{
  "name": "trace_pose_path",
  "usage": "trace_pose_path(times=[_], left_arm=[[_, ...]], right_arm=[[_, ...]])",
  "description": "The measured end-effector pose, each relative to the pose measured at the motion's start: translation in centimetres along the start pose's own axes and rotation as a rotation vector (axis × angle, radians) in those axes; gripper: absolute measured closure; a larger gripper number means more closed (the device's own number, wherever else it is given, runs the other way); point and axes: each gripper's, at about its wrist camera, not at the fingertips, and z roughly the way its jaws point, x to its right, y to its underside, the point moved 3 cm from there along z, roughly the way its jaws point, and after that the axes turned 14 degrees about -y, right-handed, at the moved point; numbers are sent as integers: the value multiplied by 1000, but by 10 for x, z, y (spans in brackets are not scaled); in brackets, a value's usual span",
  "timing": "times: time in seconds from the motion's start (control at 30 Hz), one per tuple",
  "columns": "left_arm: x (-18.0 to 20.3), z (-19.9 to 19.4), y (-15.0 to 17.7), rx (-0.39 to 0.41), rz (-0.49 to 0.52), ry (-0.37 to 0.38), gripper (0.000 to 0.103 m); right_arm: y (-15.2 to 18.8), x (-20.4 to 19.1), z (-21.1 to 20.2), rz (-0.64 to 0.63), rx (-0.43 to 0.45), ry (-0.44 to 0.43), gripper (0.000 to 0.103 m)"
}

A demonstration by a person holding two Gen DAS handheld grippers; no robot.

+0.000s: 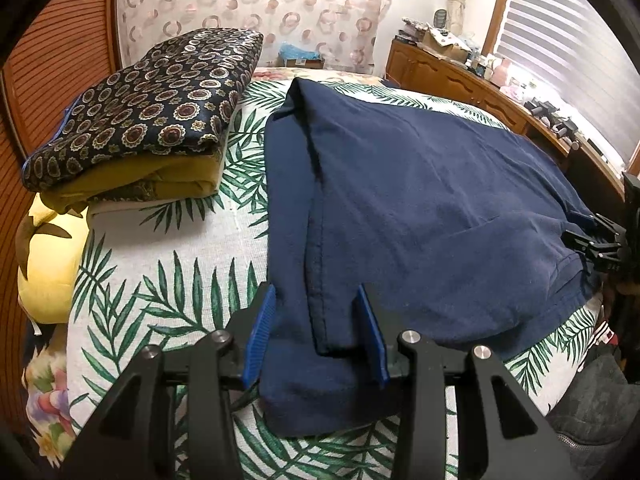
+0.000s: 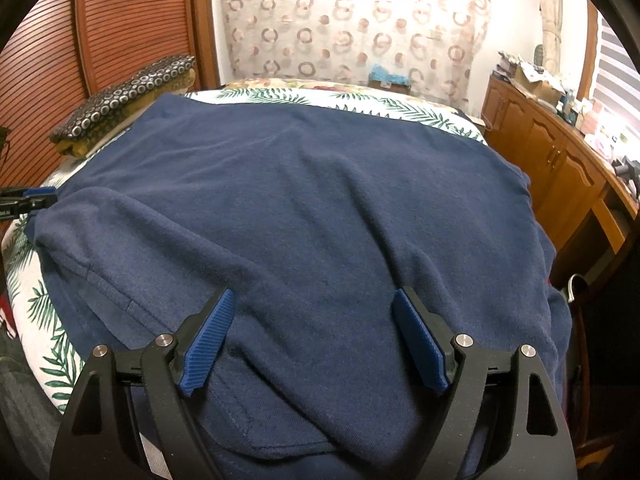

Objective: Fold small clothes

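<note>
navy shirt (image 1: 420, 200) is spread flat mid-frame on leaf sheet (image 1: 132, 280), w/ left gripper (image 1: 316, 332) jaws apart astride its near folded edge & right gripper (image 2: 312, 340) jaws wide apart over near hem, prob. positioned for next fold; folded pile (image 1: 152, 120) kept upper left.

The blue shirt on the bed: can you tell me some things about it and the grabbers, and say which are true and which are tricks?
1. The navy shirt lies on a palm-leaf bedcover. True.
2. The left gripper is clamped shut. False: its jaws stand open either side of the shirt's edge.
3. A folded pile sits beside the shirt. True.
4. The right gripper holds a sock. False: it is open over the shirt.
5. The shirt is red. False: it is navy blue.
</note>
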Motion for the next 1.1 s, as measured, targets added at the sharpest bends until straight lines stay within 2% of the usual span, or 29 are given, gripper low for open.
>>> trace_pose_path(times=[0.1,0.17,0.23,0.27,0.43,0.53,0.67,0.83,0.9,1.1], left_arm=[[2,0,-1,9,11,25,67],[3,1,-2,10,16,48,85],[5,2,-5,14,26,51,96],[5,2,-6,17,28,50,97],[12,-8,-16,55,16,64,100],[22,-24,-31,105,2,115,100],[48,-45,-58,175,38,175,100],[95,-63,-91,249,111,260,100],[119,-65,-107,261,147,312,100],[179,-76,-138,294,248,406,100]], right_arm=[[0,0,0,1,0,-1,18],[0,0,0,0,0,0,18],[0,0,0,1,0,0,18],[0,0,0,1,1,0,18],[0,-1,0,1,0,0,18],[0,-1,0,0,-2,-1,18],[-1,-1,1,-3,-14,-10,17],[-1,-2,-9,1,-9,-27,17],[0,1,-20,3,8,-12,17],[0,17,-62,14,75,55,17]])
